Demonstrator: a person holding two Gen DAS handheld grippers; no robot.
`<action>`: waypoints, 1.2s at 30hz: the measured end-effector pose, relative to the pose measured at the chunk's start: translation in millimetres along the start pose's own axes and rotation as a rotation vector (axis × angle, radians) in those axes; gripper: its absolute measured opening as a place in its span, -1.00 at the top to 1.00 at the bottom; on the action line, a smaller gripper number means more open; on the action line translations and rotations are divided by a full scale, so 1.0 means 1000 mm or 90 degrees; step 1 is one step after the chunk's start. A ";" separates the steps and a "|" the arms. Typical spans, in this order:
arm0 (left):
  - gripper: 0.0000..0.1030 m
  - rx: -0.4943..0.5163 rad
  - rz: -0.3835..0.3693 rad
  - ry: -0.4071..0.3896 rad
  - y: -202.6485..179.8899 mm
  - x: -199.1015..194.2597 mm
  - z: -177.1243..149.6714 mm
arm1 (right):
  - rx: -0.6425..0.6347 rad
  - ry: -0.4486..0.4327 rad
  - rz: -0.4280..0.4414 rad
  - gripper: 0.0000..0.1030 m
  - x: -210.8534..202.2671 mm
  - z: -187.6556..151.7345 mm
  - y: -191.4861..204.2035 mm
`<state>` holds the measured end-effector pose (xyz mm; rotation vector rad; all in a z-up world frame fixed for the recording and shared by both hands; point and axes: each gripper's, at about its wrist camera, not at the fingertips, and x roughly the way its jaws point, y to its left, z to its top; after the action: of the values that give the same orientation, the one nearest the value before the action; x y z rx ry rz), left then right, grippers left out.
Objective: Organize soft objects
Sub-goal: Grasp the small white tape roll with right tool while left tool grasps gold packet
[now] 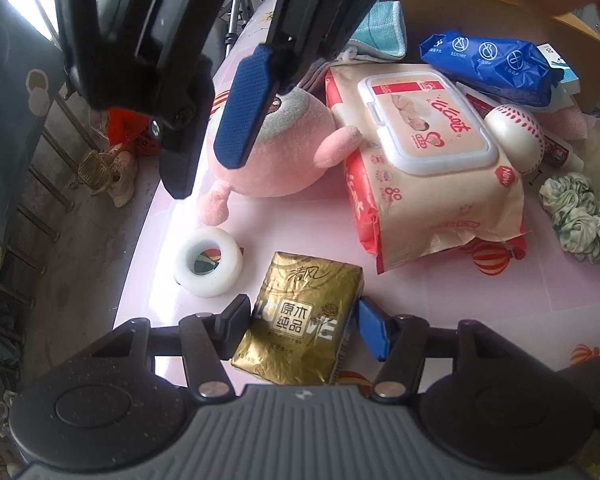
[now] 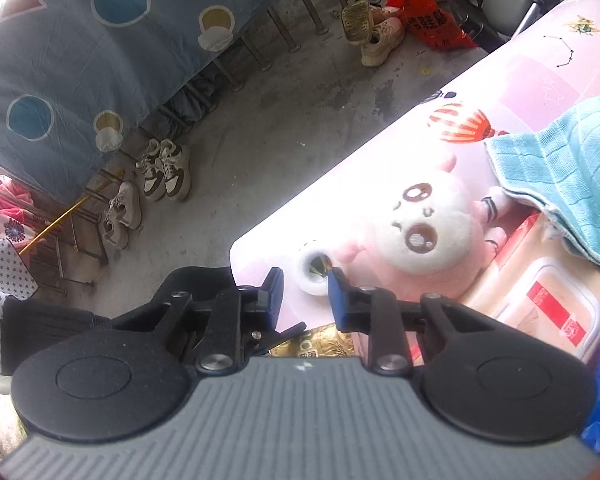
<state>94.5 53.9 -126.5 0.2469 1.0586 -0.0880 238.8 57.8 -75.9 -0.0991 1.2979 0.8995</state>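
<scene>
On a pink balloon-print table, you have barely begun sorting the soft goods; your left gripper is clamped on a gold tissue packet, one finger against each long side, at the near edge of the table; whether the packet has left the surface cannot be told from these views.

Your right gripper hangs over the table's corner with nothing between its fingers, the jaws drawn narrow but not touching; below and beyond its tips sit a white tape roll and a pink plush toy; in the left wrist view it stands above that plush toy, not in contact.

Everything else lies loose and mixed, by the look of it: a large wet-wipes pack rests against the plush; a blue wipes packet lies behind it, a baseball just beside it; a green scrunchie sits apart toward the right; a teal cloth overlaps the wipes pack and the toy's ear.

A cardboard box at the far side may be the destination; that is a guess; no item can be seen inside it. Judged from this, nearly all of the job remains; the tissue packet appears to be the piece in hand.
</scene>
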 end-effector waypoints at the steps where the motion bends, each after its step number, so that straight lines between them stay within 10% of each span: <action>1: -0.16 -0.007 0.001 -0.003 0.000 0.000 -0.002 | 0.000 0.019 -0.018 0.63 0.014 0.001 0.003; 17: -0.11 -0.049 -0.022 -0.029 0.011 -0.008 -0.016 | 0.039 0.051 -0.132 0.64 0.098 0.002 0.001; 36: -0.11 -0.048 -0.024 -0.029 0.002 -0.008 -0.012 | -0.105 0.089 -0.249 0.70 0.126 0.004 0.041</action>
<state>80.5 58.5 -125.4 0.1561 1.0187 -0.0864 215.6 153.3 -165.8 -0.5350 1.2736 0.6687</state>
